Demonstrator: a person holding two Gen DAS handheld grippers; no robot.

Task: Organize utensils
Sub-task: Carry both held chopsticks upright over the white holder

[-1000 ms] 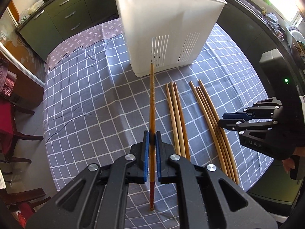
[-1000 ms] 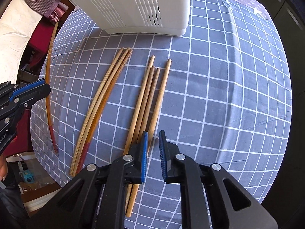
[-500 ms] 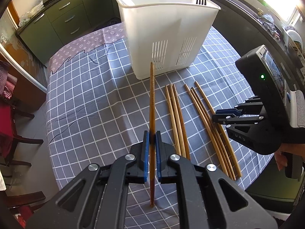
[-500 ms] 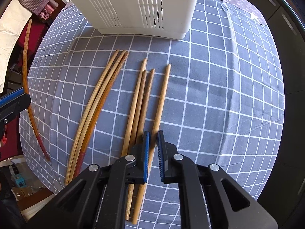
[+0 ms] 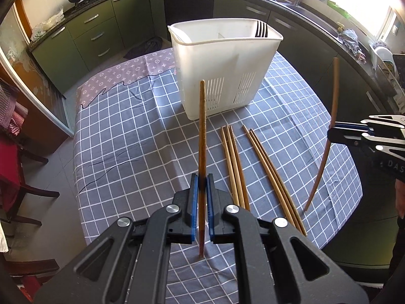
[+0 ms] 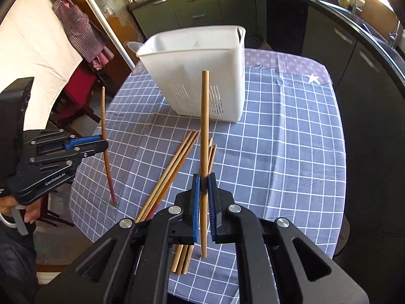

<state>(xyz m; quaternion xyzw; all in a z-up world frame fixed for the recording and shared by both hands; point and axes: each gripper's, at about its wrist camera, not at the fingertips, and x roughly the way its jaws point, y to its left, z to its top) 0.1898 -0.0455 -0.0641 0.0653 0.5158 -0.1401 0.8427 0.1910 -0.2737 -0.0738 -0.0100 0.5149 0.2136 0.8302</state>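
My left gripper (image 5: pixel 201 185) is shut on a dark brown chopstick (image 5: pixel 202 131), held off the table and pointing toward the white utensil caddy (image 5: pixel 222 76). My right gripper (image 6: pixel 204 185) is shut on a pale wooden chopstick (image 6: pixel 204 116), also lifted clear of the cloth. Each gripper shows in the other's view: the right gripper (image 5: pixel 336 133) at the right edge, the left gripper (image 6: pixel 101 145) at the left. Two bundles of loose chopsticks (image 5: pixel 234 162) (image 5: pixel 273 177) lie on the checked tablecloth in front of the caddy. A black fork (image 5: pixel 261 29) stands in the caddy's far right corner.
The round table (image 5: pixel 121 136) carries a grey checked cloth and drops off near both grippers. Green kitchen cabinets (image 5: pixel 96 35) and a dark counter curve round the back. Red chairs (image 5: pixel 15 174) stand at the left. A person's hand (image 6: pixel 27 212) grips the left tool.
My right gripper closed on a pale chopstick from the right bundle and lifted it clear of the table. My left gripper rose a little with its dark chopstick. The caddy's open top came into view.
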